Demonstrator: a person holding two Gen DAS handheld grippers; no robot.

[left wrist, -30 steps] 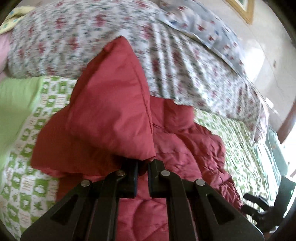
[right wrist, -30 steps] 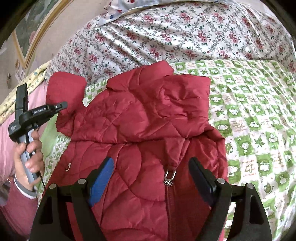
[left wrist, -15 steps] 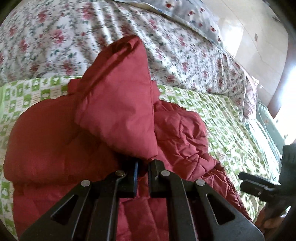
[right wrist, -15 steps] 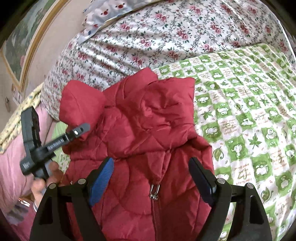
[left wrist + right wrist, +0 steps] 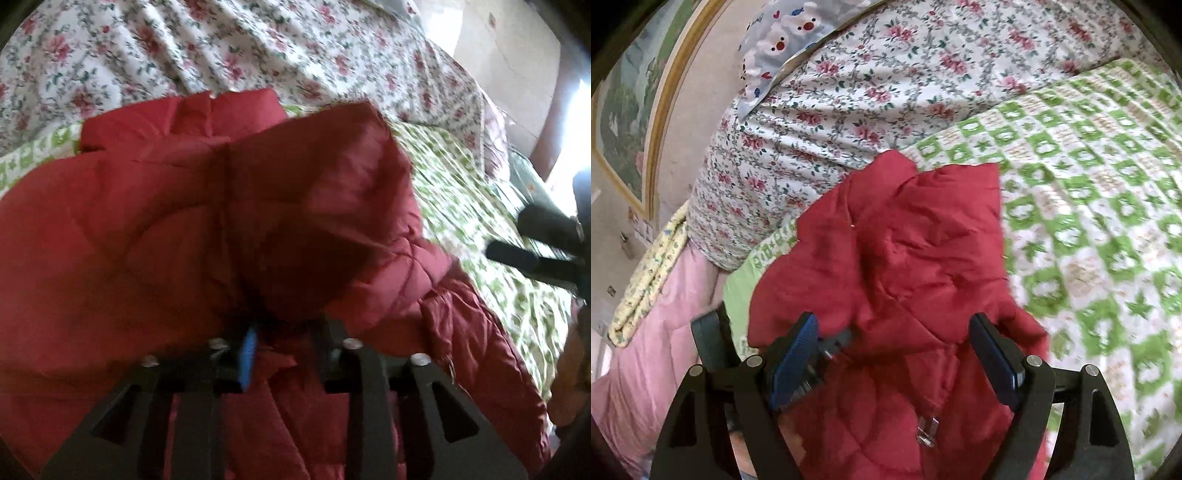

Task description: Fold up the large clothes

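Observation:
A red quilted jacket (image 5: 908, 258) lies on the green-and-white checked bedspread (image 5: 1108, 206). Its sleeve (image 5: 343, 206) is folded across the body. My left gripper (image 5: 284, 339) has its jaws parted now, with the sleeve's cuff lying loosely between the fingers. In the right wrist view, the left gripper (image 5: 831, 343) shows at the jacket's left side. My right gripper (image 5: 897, 343) is open and empty above the jacket's front, near the zipper pull (image 5: 927, 430). It also shows at the right edge of the left wrist view (image 5: 535, 240).
A floral duvet (image 5: 886, 85) is heaped at the back of the bed. A pink quilt (image 5: 646, 332) and a yellow cloth (image 5: 650, 280) lie to the left. A framed picture (image 5: 631, 122) hangs on the wall.
My left gripper carried the sleeve right across the jacket's body and its jaws have parted. The right gripper stayed open and moved closer over the jacket.

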